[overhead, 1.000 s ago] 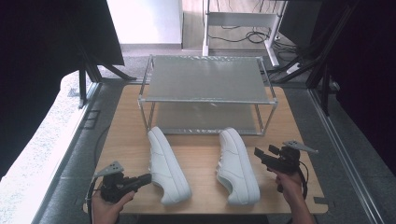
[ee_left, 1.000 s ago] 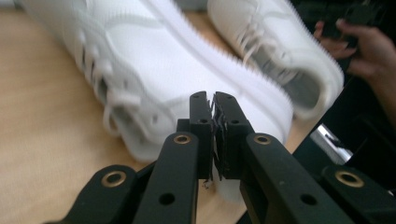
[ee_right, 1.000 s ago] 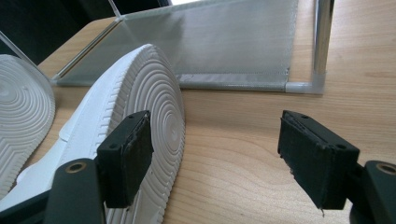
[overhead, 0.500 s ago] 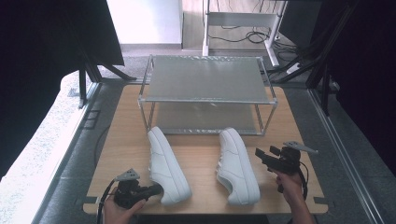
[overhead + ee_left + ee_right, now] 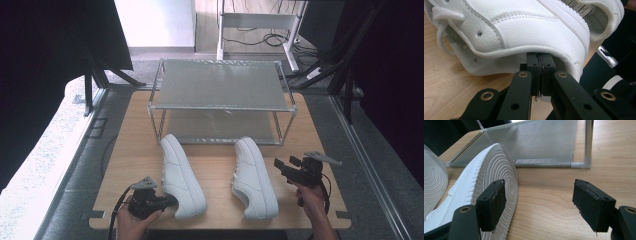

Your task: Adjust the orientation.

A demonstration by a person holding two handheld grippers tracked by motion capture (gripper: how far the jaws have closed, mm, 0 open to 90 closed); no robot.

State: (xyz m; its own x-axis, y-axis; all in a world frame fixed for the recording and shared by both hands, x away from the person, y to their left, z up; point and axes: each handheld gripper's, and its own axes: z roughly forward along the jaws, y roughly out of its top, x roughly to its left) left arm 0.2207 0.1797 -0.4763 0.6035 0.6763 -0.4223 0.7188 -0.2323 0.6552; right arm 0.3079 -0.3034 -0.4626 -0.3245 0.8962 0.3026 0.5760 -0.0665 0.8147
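1. Nearest, at the table's near left edge, the left gripper (image 5: 167, 200) has its jaws pressed together on the collar edge of the left sneaker (image 5: 181, 175); in the left gripper view the pads meet on the white rim, probably a pinch meant for lifting the shoe by its opening.
2. That sneaker lies on its side, heel near, toe pointing far towards the rack, so its opening faces the gripper.
3. At the near right, the right gripper (image 5: 278, 165) stands wide open and empty just beside the right sneaker (image 5: 255, 177), whose ribbed sole (image 5: 499, 170) faces it, likely waiting to grasp.
4. Farthest, the two-tier wire shoe rack (image 5: 220, 85) stands empty, apparently the destination.
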